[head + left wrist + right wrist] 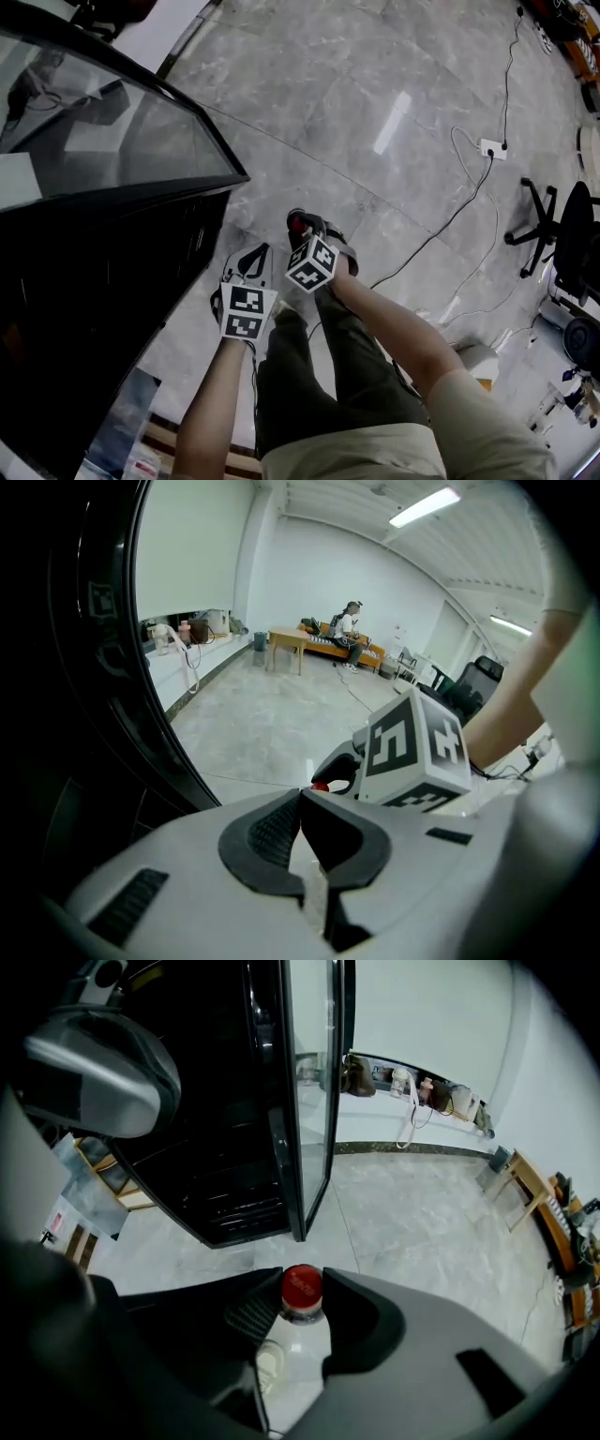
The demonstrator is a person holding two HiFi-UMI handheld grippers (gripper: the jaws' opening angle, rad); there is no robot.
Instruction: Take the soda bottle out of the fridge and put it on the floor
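The soda bottle is clear with a red cap. My right gripper is shut on its neck just below the cap. In the head view the cap shows at the tip of the right gripper, low above the grey marble floor. Beside it my left gripper hangs with nothing in it. In its own view the left gripper has its tips touching, so it is shut and empty. The black fridge stands at the left with its glass door swung open.
Black and white cables run over the floor to a power strip. An office chair stands at the right. The person's legs are below the grippers. A wooden table and a seated person are far back.
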